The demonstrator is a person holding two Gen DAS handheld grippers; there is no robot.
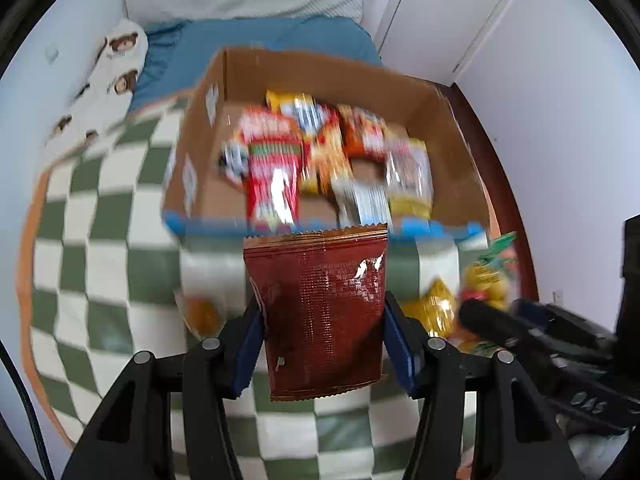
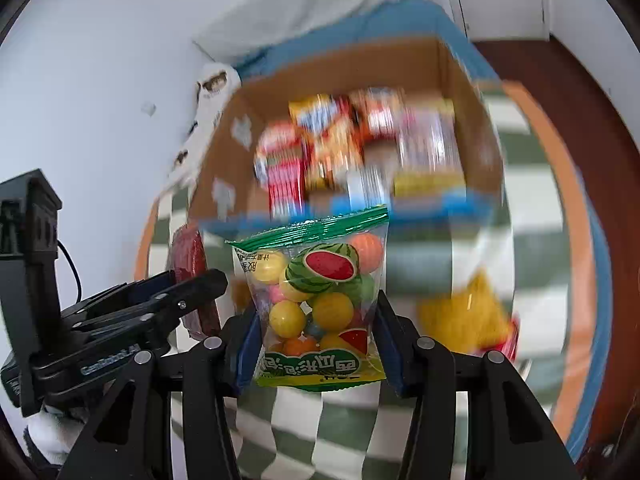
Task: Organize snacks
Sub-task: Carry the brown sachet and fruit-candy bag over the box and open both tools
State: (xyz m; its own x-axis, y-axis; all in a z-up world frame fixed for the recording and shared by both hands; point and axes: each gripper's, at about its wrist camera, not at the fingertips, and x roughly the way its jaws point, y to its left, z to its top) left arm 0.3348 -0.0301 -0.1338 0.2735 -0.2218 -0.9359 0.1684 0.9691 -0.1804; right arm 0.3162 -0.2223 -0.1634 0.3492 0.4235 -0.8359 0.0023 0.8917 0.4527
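While both wrist views smear at the edges, I log what reads clearly.

Left gripper [image 1: 324,340]: clamped on a dark red foil packet [image 1: 318,312]; I see the blue pads [image 1: 250,344] pressing its two side edges.
Red packet position: held upright between the fingers, crimped top edge level with the near rim of the box, above the blanket.
Right gripper [image 2: 316,340]: clenched on a clear gumball bag [image 2: 320,304] with a green top seal and watermelon print; pads [image 2: 248,344] grip both sides.
Gumball bag position: upright, top seal overlapping the near box rim in the right wrist view; coloured balls visible inside.
Grippers relative: side by side; in the left view I see the right gripper at lower right, in the right view the left one at lower left with the red packet edge-on.
Cardboard box [image 1: 452,148]: open-topped, blue tape along the near rim, sits on the bed just beyond both held packets.
Box contents: several snack packs [image 1: 276,168] in red, orange, yellow and silver, blurred; I cannot read any labels.
Loose snacks: a yellow packet [image 2: 460,316] lies on the blanket near the box, right of the gumball bag.
Surface: green-and-white checkered blanket [image 1: 92,248] with an orange border.
Beyond: blue sheet [image 1: 248,36], bear-print pillow [image 1: 116,68], white wall and door [image 1: 448,8].
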